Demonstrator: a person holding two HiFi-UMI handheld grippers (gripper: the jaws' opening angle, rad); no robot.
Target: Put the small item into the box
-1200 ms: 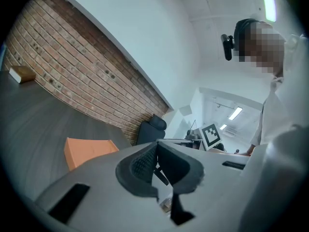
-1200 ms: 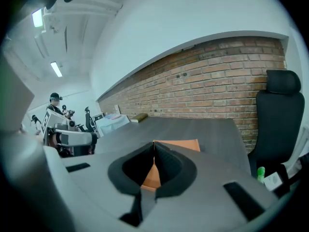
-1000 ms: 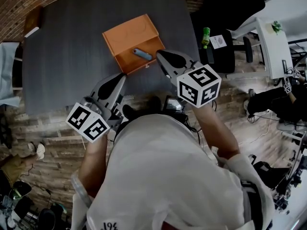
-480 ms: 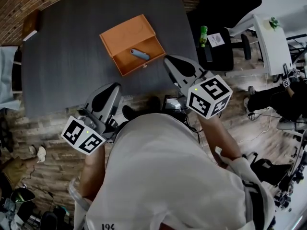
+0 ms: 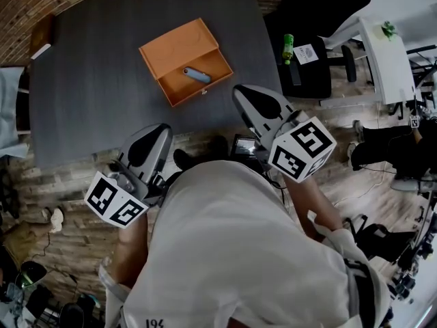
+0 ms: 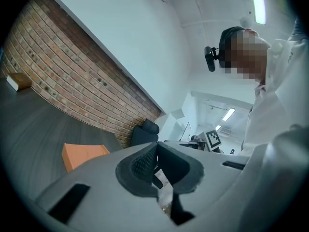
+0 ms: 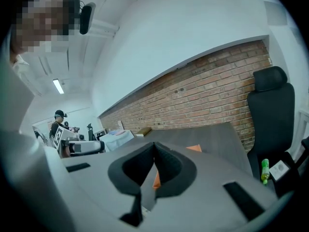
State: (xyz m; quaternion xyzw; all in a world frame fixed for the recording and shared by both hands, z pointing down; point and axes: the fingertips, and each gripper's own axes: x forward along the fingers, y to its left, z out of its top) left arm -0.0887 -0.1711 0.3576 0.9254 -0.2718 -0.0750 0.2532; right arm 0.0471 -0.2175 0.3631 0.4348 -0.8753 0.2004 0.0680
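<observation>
An open orange box (image 5: 186,60) sits on the dark grey table (image 5: 102,80), and a small blue-grey item (image 5: 196,75) lies inside its tray. Both grippers hang off the table's near edge, close to the person's chest. My left gripper (image 5: 160,127) points up toward the table, jaws shut and empty. My right gripper (image 5: 240,89) is also shut with nothing between its pads. In the left gripper view the box (image 6: 82,153) shows past the closed jaws (image 6: 155,146). In the right gripper view an orange sliver of the box (image 7: 194,148) shows behind the jaws (image 7: 154,146).
A black office chair (image 5: 314,67) stands right of the table with a green bottle (image 5: 287,48) and a paper on it. A white desk (image 5: 386,53) is further right. A brown book (image 5: 42,33) lies at the table's far left corner. Brick-pattern floor lies below.
Both grippers have drawn back from the box toward the person's body and lowered off the table edge. The item stays in the box.
</observation>
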